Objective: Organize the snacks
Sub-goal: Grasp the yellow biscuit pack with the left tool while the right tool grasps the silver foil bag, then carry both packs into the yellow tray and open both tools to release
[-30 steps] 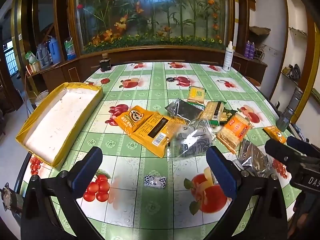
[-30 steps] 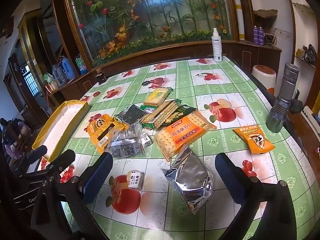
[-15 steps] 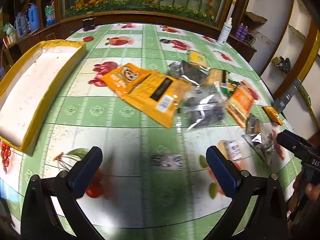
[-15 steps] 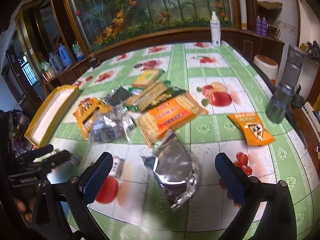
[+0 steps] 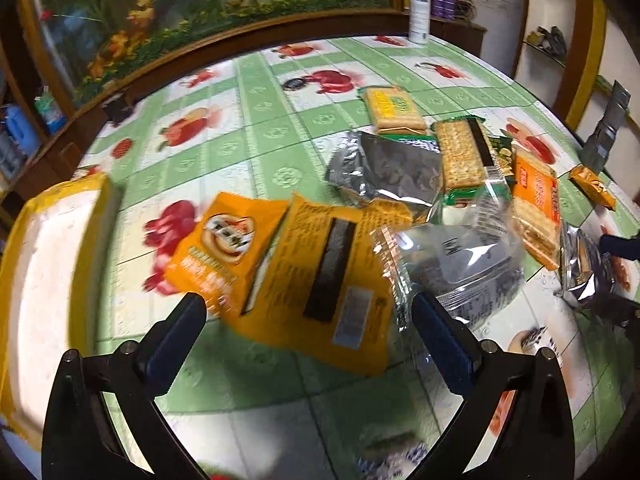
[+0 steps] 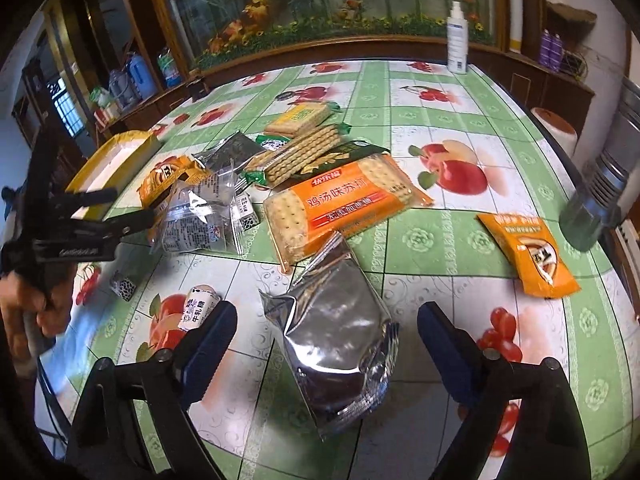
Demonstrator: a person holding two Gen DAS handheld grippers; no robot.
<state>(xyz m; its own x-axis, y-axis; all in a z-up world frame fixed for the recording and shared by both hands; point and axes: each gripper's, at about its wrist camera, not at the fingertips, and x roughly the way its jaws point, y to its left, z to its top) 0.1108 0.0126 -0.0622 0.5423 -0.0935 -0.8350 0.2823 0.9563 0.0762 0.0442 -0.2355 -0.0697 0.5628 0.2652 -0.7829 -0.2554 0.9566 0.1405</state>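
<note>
Right wrist view: right tool point(image 6: 322, 344) straddles the crinkled silver foil pouch point(image 6: 336, 344) lying near on the bench point(image 6: 440, 128), jaws closing, not yet pinching. Left tool point(image 5: 308, 330), apart, aims at the flat orange packet point(image 5: 324, 276), presumably bound for the yellow tray point(image 5: 36, 264) at left.

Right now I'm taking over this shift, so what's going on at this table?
A person is sorting snacks with two handheld grippers. The right gripper is closing around a silver foil pouch, not yet gripping it. The left gripper hangs open over the orange packets. The yellow tray holds nothing visible yet.
</note>
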